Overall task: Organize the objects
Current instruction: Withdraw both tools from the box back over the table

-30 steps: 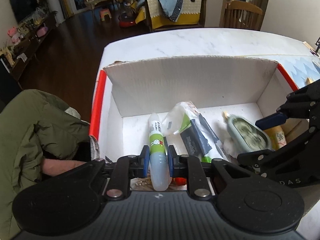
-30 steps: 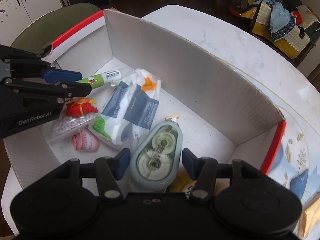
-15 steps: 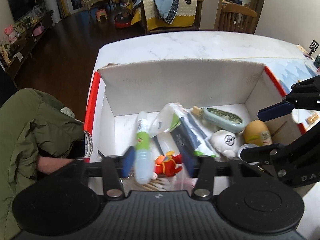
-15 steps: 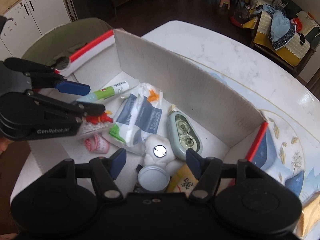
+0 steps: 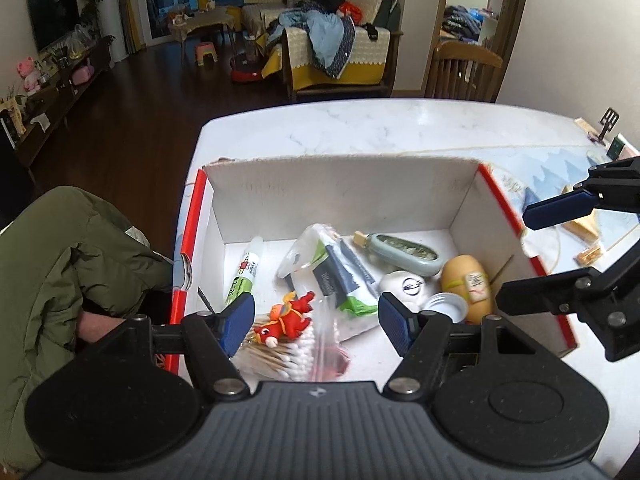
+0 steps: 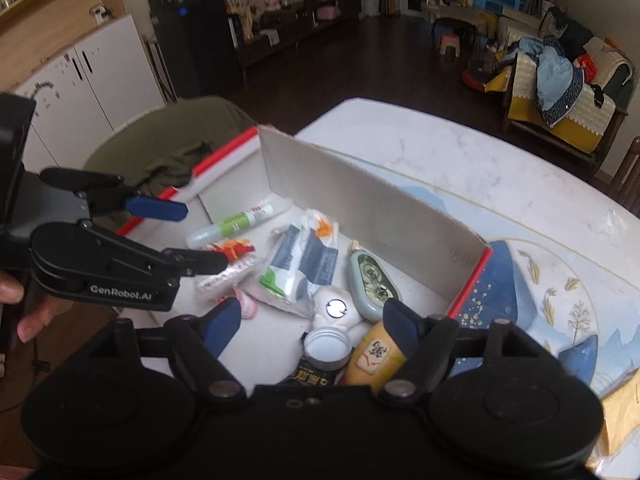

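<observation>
A white cardboard box (image 5: 344,196) with red edges holds several small things. A green-and-white tube (image 5: 244,276) lies at its left, and a grey-green correction tape (image 5: 404,256) lies toward the back right. Between them sit a bagged tissue pack (image 5: 336,272), a red toy dragon (image 5: 286,318) and a bag of cotton swabs (image 5: 280,356). My left gripper (image 5: 316,320) hovers above the box's near side; its jaws are opening with nothing gripped. My right gripper (image 6: 312,320) hangs over a white-lidded jar (image 6: 326,346) and a yellow oval piece (image 6: 374,356), jaws opening and empty.
The box stands on a white marble table (image 5: 360,128). A blue patterned placemat (image 6: 560,292) lies right of the box, with a yellow packet (image 6: 620,412) at its near edge. A green jacket (image 5: 60,280) is draped left of the table. A hand (image 6: 24,320) holds the left gripper.
The left gripper let go of the tube, which now lies in the box. The right gripper released the correction tape. Both grippers opened and rose away from the box floor.
</observation>
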A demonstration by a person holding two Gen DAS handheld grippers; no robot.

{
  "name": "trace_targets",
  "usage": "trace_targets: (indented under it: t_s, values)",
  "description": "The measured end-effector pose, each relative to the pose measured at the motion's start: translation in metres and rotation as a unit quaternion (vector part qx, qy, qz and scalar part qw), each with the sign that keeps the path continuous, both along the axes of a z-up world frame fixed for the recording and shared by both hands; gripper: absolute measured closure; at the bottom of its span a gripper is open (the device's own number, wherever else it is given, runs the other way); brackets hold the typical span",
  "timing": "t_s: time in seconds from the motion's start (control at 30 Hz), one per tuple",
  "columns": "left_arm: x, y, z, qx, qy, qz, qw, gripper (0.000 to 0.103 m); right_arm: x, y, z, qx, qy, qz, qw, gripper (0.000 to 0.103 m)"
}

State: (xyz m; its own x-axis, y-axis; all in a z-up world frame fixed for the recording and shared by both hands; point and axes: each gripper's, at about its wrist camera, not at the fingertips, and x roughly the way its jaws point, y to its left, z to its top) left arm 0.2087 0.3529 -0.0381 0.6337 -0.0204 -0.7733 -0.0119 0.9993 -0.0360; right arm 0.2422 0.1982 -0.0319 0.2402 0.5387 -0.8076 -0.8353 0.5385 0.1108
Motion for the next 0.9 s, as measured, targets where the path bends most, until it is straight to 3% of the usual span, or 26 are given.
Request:
trace_targets:
  t_s: [0.13, 0.37, 0.67, 0.8, 0.9]
  values:
    - [-0.014, -0.015, 0.013, 0.013, -0.024, 0.007, 0.9996, 0.023, -0.010, -0.015, 0.014, 0.023, -0.009, 0.004, 1.000, 0.014]
    - [-0.029, -0.050, 0.028, 0.016, -0.038, 0.009, 0.9991, 0.022, -0.020, -0.049, 0.029, 0.050, -0.018, 0.013, 0.999, 0.000]
    - [-0.038, -0.105, 0.031, -0.022, -0.035, 0.021, 0.9989, 0.016, -0.017, -0.108, 0.034, 0.060, -0.035, 0.017, 0.997, 0.000]
    - [-0.037, -0.133, 0.028, -0.029, -0.037, 0.017, 0.9988, 0.002, -0.009, -0.141, 0.028, 0.053, -0.035, 0.006, 0.998, 0.000]
    - [-0.033, -0.155, 0.024, -0.042, -0.033, 0.002, 0.9986, 0.002, 0.001, -0.168, 0.021, 0.039, -0.041, -0.006, 0.998, 0.000]
